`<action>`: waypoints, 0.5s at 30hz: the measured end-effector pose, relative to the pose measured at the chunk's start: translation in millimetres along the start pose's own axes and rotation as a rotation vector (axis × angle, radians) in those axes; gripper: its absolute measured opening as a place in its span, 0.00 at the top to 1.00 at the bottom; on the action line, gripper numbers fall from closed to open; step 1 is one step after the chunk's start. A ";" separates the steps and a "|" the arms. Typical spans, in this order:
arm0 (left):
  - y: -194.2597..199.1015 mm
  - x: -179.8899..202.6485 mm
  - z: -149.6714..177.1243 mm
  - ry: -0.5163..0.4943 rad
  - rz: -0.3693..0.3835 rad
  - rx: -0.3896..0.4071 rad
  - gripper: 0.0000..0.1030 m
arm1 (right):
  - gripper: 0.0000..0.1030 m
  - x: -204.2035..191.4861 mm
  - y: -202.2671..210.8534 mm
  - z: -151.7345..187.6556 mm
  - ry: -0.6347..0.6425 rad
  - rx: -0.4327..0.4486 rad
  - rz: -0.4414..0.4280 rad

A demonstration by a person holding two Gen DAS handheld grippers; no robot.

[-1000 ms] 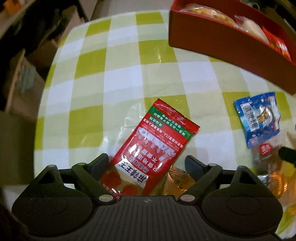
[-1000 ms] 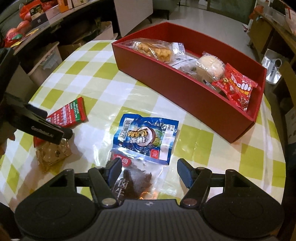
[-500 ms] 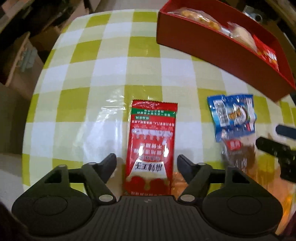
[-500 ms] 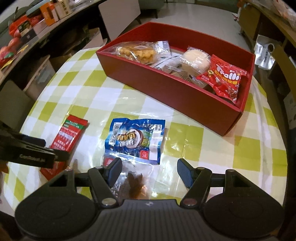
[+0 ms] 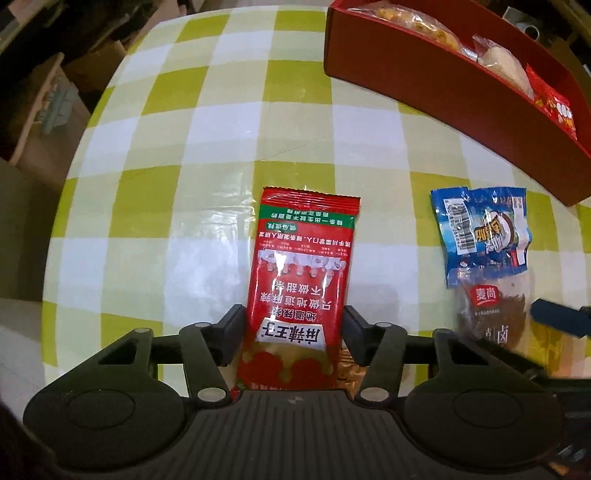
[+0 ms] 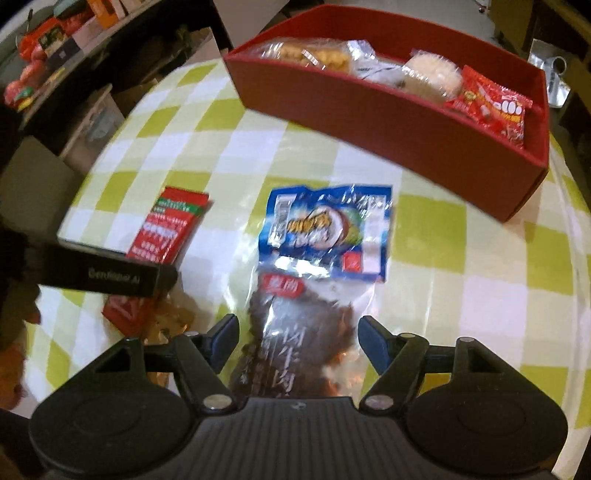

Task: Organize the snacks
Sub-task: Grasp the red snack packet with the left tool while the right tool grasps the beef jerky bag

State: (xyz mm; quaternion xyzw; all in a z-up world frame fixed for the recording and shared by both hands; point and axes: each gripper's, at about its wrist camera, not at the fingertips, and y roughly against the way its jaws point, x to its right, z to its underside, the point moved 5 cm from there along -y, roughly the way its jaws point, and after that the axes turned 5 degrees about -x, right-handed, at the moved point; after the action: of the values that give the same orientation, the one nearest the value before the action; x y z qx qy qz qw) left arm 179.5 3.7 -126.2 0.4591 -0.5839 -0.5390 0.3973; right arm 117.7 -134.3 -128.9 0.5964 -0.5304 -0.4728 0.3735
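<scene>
Glossy plastic tablecloth; shiny foil red sachet; crinkly clear-plastic jerky pack; matt red box.

A lived-in home room, likely a dining or living area. A round table wears a green-and-white checked cloth under clear plastic, with packaged snacks loose on it and a red box of more at the far side. Beyond the table's left edge stand cardboard boxes, and a cluttered shelf with packets runs far left. A bare floor shows behind.
</scene>
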 end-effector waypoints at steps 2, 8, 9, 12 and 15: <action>0.9 2.6 2.3 -0.009 -0.004 -0.001 0.38 | 0.13 -3.2 -4.9 0.2 0.014 0.006 0.036; -0.6 7.0 1.3 -0.010 0.002 -0.013 0.34 | 0.00 5.4 -15.2 -9.5 -0.042 0.030 0.001; -1.7 7.5 1.1 -0.014 0.002 -0.014 0.34 | 0.00 3.8 -16.0 -9.2 -0.036 0.037 0.013; -3.3 7.3 -1.2 -0.015 0.004 -0.014 0.32 | 0.00 -8.0 -21.3 -7.4 0.054 0.029 0.087; -5.8 5.9 -3.6 -0.024 -0.003 -0.013 0.29 | 0.00 -10.3 -24.3 -4.6 0.086 0.049 0.135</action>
State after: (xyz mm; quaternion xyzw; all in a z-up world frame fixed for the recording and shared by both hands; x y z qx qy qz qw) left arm 182.0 -2.9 -131.7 0.4507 -0.5847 -0.5487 0.3923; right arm 129.0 -120.5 -149.0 0.5882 -0.5642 -0.4074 0.4120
